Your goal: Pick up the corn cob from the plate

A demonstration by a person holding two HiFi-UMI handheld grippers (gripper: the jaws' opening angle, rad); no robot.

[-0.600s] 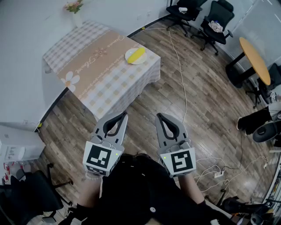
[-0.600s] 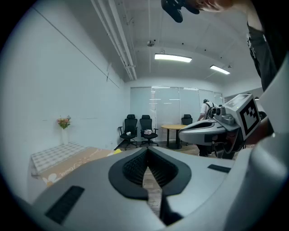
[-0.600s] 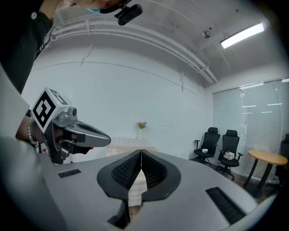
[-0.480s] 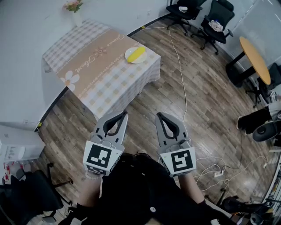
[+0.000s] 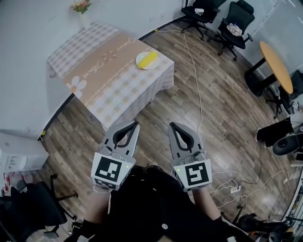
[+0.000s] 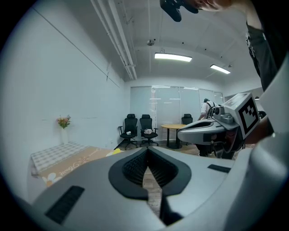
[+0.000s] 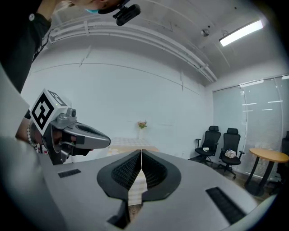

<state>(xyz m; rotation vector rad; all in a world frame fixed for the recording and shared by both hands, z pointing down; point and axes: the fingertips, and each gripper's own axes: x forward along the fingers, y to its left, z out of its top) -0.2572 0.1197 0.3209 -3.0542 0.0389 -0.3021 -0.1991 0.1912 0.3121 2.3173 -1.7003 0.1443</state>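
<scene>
Barely any change since a moment ago: approach not begun.
Left gripper (image 5: 135, 124) & right gripper (image 5: 171, 125) hang side by side, jaws together, empty; corn cob (image 5: 150, 58) on plate (image 5: 140, 62) lies well apart, untouched.

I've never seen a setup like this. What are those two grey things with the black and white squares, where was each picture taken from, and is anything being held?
There is no robot here. A person holds two hand tools, the left gripper and the right gripper. The marker cubes are part of them.

The top-down picture comes from a camera on the person's head. The other two come from a camera riding on each gripper, looking along its jaws. Both pairs of jaws are closed together with nothing between them, so nothing is held.

Across the wooden floor stands a table under a checked cloth. Near one corner is a plate with a yellow corn cob, and a vase of flowers stands at the far end. Both grippers are well short of the table.
</scene>
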